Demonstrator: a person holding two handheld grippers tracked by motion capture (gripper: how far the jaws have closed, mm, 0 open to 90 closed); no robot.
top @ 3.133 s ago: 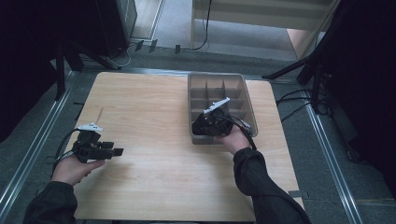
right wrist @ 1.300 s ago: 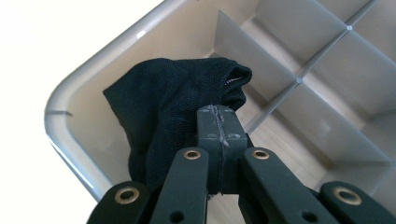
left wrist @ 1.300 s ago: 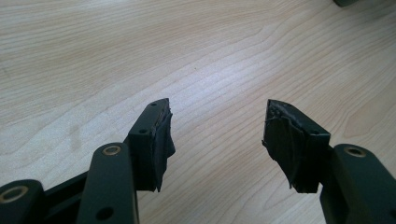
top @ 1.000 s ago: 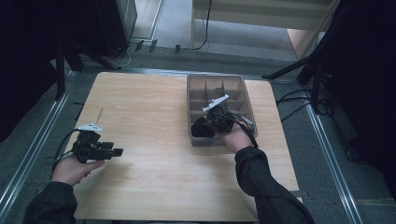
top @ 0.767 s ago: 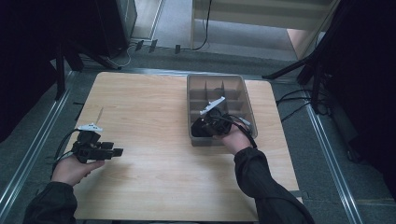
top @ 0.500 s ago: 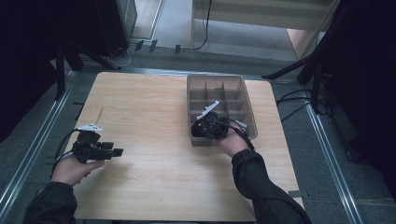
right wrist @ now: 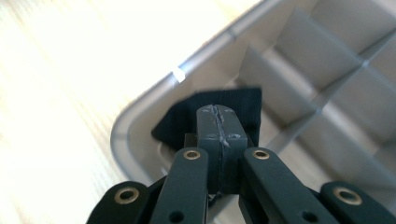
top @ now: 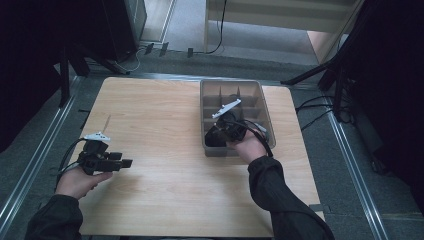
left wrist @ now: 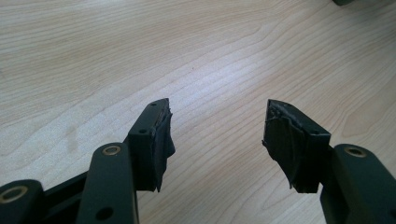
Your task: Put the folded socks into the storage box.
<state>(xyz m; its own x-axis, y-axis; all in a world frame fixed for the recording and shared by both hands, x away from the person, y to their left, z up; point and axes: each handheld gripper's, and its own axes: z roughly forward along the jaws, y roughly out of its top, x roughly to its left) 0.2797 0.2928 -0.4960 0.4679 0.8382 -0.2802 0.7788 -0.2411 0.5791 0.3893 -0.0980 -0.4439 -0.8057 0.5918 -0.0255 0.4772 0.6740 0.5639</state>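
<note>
Grey floor with metal rails and trailing cables surrounds the work area.

Wooden table [top: 165,125]: pale top, largely bare to the left and front; ample room for moving there.

Divided bin [top: 265,107]: grey plastic, several compartments, standing toward the table's far right.

Right gripper [right wrist: 218,122]: jaws pressed fully together on a black cloth [right wrist: 243,100], held over the bin's near-left corner compartment, close to the rounded rim. In the high view the right gripper [top: 223,131] hangs above that same corner.

Left gripper [left wrist: 217,126]: jaws spread wide, nothing between them, low over bare wood near the table's left edge; also at [top: 102,159].

Step in hand, by judgement: carrying the cloth at the bin corner, either lifting it out or lowering it in; cannot tell which. Next move calls for clearing the rim and dividers before travelling sideways.
</note>
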